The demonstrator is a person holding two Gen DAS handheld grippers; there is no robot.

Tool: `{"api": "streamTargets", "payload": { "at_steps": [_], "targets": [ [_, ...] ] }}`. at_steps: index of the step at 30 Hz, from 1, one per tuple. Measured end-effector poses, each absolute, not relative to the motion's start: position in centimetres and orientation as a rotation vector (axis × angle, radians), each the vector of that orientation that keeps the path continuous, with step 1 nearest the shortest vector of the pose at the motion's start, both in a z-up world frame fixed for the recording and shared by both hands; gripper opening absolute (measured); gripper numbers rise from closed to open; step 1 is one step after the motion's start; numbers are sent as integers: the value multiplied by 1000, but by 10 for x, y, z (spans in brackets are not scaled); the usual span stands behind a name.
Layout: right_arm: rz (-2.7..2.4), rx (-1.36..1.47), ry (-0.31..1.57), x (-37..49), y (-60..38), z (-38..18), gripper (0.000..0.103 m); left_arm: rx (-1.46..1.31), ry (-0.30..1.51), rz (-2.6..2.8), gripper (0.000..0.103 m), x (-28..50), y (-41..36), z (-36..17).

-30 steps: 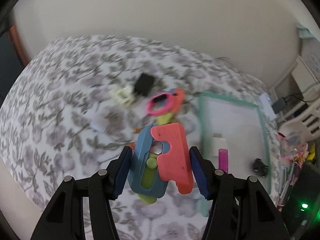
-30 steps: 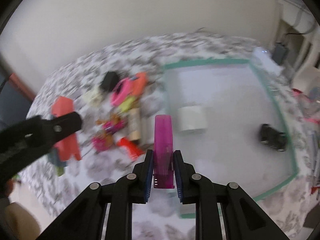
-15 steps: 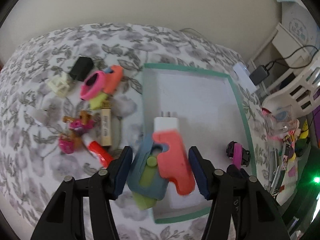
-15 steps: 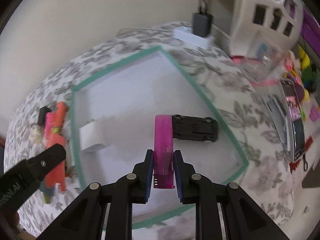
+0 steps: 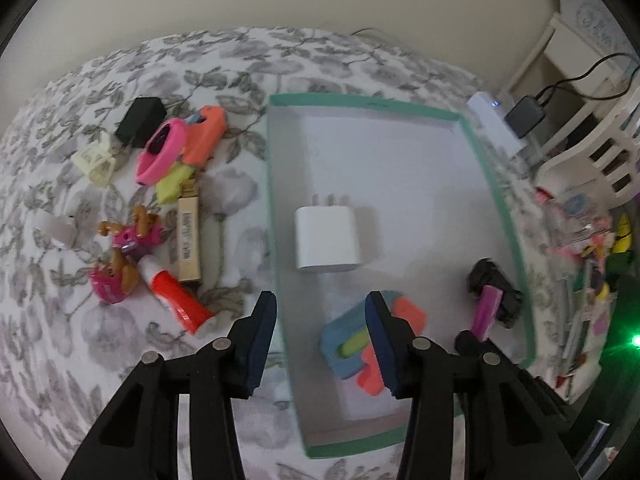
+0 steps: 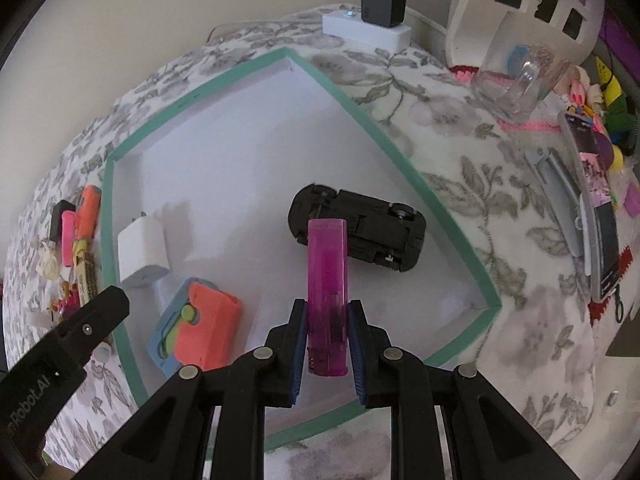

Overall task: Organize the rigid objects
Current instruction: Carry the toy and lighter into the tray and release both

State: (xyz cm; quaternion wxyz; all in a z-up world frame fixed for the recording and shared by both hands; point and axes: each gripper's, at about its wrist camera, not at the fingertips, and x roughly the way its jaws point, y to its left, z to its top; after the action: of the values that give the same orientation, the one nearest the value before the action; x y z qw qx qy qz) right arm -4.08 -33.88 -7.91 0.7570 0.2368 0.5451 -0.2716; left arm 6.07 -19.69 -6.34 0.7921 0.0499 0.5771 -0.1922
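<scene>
Toy car (image 6: 356,232) beneath pink tube (image 6: 326,300) in right claw (image 6: 327,344), charger (image 6: 142,252) nearby.

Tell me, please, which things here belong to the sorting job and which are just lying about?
Job:
green-rimmed tray
white charger
coral and blue toy
black toy car
magenta lighter, held in the right claw
open left claw
red glue stick

Lying about:
power strip
clear jar

Tray (image 5: 496,184): far half bare, open to approach. Near half crowded by white charger (image 5: 326,238), blue-orange toy (image 6: 196,326), black car (image 6: 360,232). Clutter pile (image 5: 160,200) blocks left of tray.
</scene>
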Motion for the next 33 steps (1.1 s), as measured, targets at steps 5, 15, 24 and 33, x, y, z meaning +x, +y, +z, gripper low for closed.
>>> {"api": "streamTargets", "payload": {
  "at_steps": [5,15,24,33],
  "targets": [
    [-591,483,1212,-38,-333,-84,21,140,1277,-381,47,62,-194,-74],
    [-596,502,1204,-39,-334,-84,21,156,1288,-356,48,64,-192,-77],
    [-626,478,1165,-42,-335,-70,28,136,1287,-339,54,66,-187,-72],
    [-595,443,1107,-37,-323,-60,39,121,1268,-308,80,71,-177,-64]
  ]
}}
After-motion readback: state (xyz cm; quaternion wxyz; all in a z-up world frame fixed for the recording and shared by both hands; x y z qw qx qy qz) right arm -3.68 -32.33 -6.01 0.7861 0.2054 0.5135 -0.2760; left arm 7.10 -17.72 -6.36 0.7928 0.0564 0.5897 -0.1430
